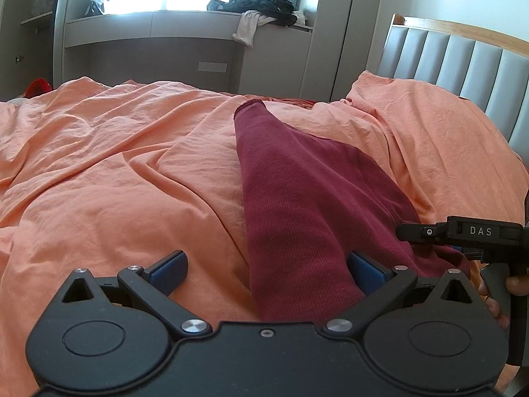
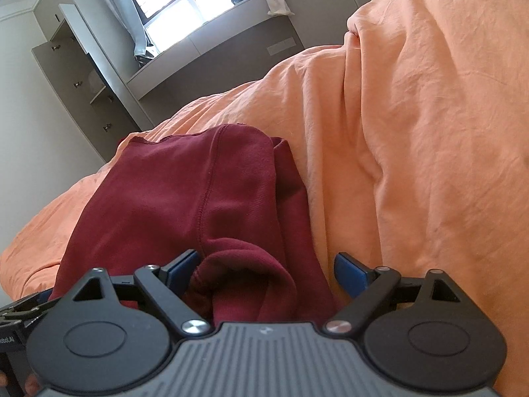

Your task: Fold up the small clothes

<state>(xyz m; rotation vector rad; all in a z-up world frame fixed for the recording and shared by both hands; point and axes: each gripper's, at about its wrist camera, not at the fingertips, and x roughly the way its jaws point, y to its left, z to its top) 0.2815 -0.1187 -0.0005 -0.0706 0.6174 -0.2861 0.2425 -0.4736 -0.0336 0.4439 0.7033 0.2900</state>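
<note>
A dark red ribbed garment point(image 1: 297, 192) lies on the orange bed cover point(image 1: 115, 172), a long sleeve-like part running away from me. My left gripper point(image 1: 266, 269) is open, its blue pads point(image 1: 170, 269) standing wide on either side of the near end of the garment. In the right wrist view the same garment point(image 2: 185, 192) lies bunched, with a rolled fold between the jaws. My right gripper point(image 2: 267, 273) is open around that fold. The right gripper also shows in the left wrist view point(image 1: 463, 231) at the right edge.
An orange pillow point(image 1: 429, 125) and a padded grey headboard point(image 1: 463, 63) stand at the right. A grey window bench point(image 1: 165, 29) at the back holds a pile of dark and white clothes point(image 1: 261, 10). Grey cabinets point(image 2: 82, 76) stand beside the bed.
</note>
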